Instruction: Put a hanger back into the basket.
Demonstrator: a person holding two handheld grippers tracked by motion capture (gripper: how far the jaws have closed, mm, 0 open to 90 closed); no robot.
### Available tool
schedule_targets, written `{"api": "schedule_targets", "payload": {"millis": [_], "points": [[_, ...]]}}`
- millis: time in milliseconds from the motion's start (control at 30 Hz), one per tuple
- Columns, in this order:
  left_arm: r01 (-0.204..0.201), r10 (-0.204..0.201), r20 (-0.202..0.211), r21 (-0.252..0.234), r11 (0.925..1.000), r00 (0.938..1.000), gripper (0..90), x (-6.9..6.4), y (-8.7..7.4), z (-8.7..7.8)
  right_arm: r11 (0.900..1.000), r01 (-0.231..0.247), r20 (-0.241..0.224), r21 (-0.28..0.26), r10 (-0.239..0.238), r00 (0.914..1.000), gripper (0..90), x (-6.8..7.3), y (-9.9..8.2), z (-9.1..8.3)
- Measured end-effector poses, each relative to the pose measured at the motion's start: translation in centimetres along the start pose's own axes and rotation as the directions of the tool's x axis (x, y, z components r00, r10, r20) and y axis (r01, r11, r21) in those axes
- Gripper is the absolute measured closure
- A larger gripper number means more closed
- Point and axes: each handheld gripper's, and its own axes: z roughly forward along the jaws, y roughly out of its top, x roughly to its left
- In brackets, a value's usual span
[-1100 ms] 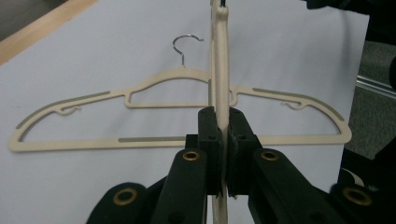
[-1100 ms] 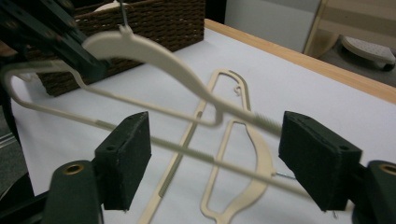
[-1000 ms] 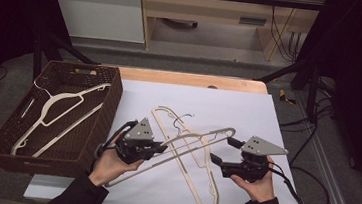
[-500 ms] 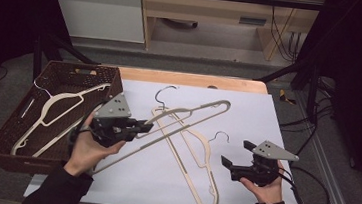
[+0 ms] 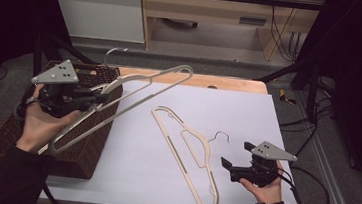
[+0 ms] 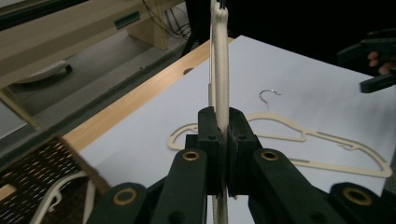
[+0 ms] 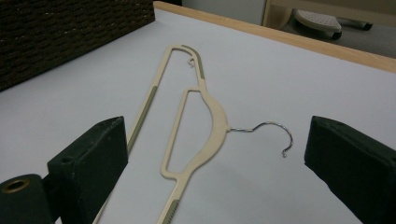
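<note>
The left tongs (image 5: 100, 96), clamped on a beige hanger (image 5: 146, 81) above the wicker basket (image 5: 96, 139), are risking snagging its hook there, while the right tongs (image 5: 236, 156), just opened and empty, are facing the table's (image 5: 277, 126) other hanger (image 5: 186, 155).

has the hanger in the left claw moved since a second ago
Yes. The held hanger, clamped in the left claw, has left the white mat's middle, going left and up over the wicker basket. The other hanger lies on the mat.
</note>
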Motion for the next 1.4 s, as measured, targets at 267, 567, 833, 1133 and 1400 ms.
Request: {"api": "schedule_targets", "payload": {"millis": [267,567,833,1133,1400], "points": [[0.067,-0.064,-0.081,0.028,0.9974,0.9947,86.3,4.9,-3.3,-1.4,1.0,0.006,0.0,0.008,-0.006,1.0,5.9,0.0,0.0,0.0],[0.131,-0.124,-0.127,0.052,0.99,0.9841,86.3,8.4,-7.1,-2.6,0.9999,0.002,0.007,0.013,-0.003,1.0,5.8,0.0,0.0,0.2],[0.177,-0.166,-0.157,0.056,0.9827,0.9735,86.2,10.5,-9.4,-3.6,0.9999,0.003,0.005,0.015,-0.003,1.0,5.8,0.0,0.0,0.3],[0.229,-0.216,-0.182,0.052,0.9721,0.9592,86.2,12.1,-11.7,-4.4,0.9998,0.01,0.004,0.016,-0.01,0.9999,5.7,-0.1,0.0,0.2],[0.243,-0.23,-0.196,0.042,0.9693,0.9533,86.1,12.5,-12.6,-5.0,0.9997,0.005,0.007,0.024,-0.005,1.0,5.7,0.0,0.0,0.3]]}}
